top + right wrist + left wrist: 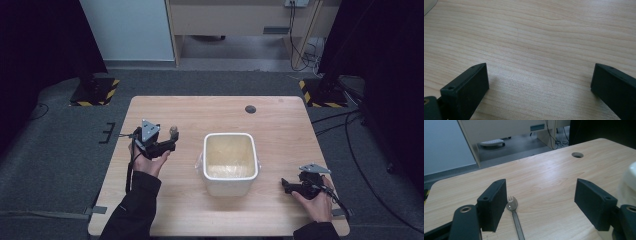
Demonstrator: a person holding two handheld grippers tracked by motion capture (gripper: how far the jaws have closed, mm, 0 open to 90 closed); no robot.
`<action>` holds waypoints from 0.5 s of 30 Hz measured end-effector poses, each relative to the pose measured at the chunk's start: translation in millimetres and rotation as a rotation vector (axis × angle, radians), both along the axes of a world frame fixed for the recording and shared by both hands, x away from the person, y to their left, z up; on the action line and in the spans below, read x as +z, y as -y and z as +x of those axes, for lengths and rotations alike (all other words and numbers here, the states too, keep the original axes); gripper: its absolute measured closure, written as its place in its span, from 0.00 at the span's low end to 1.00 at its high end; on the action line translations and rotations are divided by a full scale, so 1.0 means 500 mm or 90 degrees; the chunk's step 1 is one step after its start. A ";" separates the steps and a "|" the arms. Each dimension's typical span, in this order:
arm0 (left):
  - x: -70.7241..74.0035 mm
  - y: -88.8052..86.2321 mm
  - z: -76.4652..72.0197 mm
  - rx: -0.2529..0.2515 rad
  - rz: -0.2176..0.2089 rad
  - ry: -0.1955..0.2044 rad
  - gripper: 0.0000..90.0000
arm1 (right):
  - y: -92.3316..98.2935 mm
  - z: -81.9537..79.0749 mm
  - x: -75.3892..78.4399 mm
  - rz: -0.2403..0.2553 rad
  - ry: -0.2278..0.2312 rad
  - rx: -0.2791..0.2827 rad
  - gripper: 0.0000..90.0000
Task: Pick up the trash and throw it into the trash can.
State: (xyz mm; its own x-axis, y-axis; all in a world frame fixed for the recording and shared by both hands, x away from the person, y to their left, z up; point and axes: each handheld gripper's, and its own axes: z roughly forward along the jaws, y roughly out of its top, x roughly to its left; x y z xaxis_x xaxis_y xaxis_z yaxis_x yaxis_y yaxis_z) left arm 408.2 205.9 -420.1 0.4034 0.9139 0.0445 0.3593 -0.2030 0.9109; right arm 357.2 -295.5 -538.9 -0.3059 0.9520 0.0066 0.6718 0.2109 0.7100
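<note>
A metal spork [512,205] lies on the wooden table [544,177], its tined head pointing away and its handle running back under my left gripper [540,195]. The jaws stand wide apart; the spork sits just beside the left jaw, with no pad pressing on it. In the high view the left gripper [167,144] is at the table's left, with the spork's head [174,131] just beyond it. My right gripper [289,185] rests low near the front right corner, open, with bare wood between its jaws [539,75].
A white square bin [230,186] stands in the middle of the table [280,125], between the two grippers; its rim [627,182] shows at the right of the left gripper view. A round cable hole [250,109] sits near the far edge.
</note>
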 end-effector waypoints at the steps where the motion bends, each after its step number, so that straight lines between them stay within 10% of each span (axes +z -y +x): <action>1: 0.000 0.000 0.000 0.000 0.000 0.000 0.29 | 0.000 0.000 0.000 0.000 0.000 0.000 0.02; 15: -0.048 -0.017 0.065 0.039 -0.001 -0.027 0.35 | 0.000 0.000 0.000 0.000 0.000 0.000 0.02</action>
